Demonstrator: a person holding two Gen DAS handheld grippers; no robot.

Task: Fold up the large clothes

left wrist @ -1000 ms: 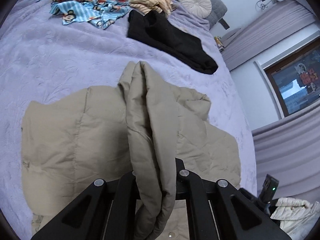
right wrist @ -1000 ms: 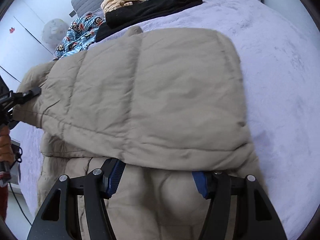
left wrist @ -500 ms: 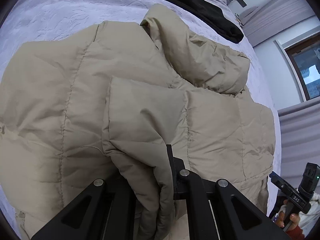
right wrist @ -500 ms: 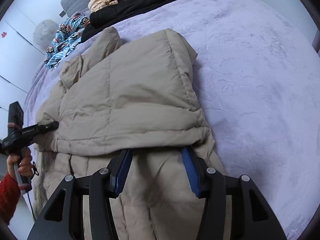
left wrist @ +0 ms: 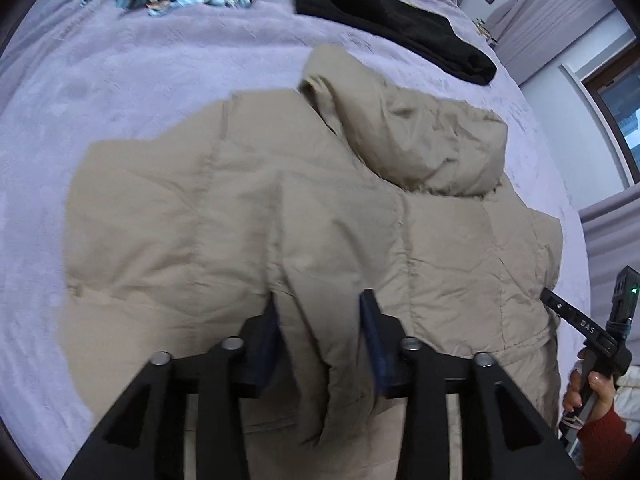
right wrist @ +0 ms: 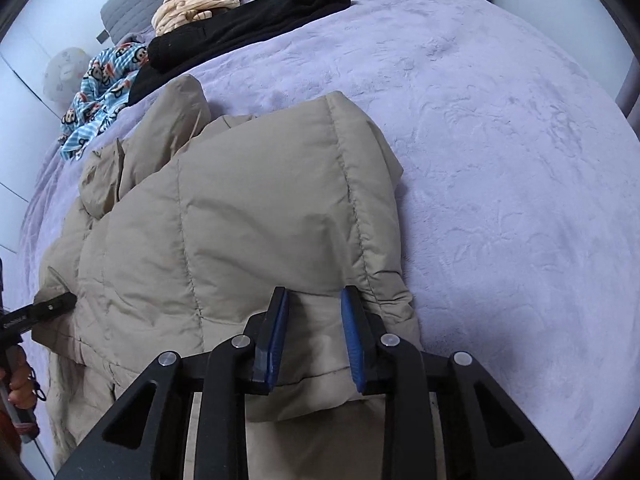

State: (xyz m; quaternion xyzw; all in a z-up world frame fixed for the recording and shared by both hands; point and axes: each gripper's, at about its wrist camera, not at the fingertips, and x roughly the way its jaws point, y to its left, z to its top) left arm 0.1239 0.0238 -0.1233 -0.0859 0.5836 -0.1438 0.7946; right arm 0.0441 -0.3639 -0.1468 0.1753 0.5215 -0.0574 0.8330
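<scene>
**One puffer jacket, half folded, on the lavender bed**

A single beige quilted jacket (left wrist: pixel 248 216) lies on the bedspread (left wrist: pixel 120 92), its long axis running from the near edge toward the pillows, hood (left wrist: pixel 420 132) pointing away. The left gripper (left wrist: pixel 320 304) is opening; a fold of the jacket stands between its jaws, and the pads look clear of it. To the right, the right gripper (right wrist: pixel 314 300) is closing over the folded hem, fabric between the blue pads (right wrist: pixel 352 332), not yet pinched. Beyond the jacket lie three other garments: one blue cartoon-print piece (right wrist: pixel 100 92), one striped cream piece (right wrist: pixel 196 4), one black piece (right wrist: pixel 248 20). Two round cushions, one per view, sit by the headboard.
</scene>
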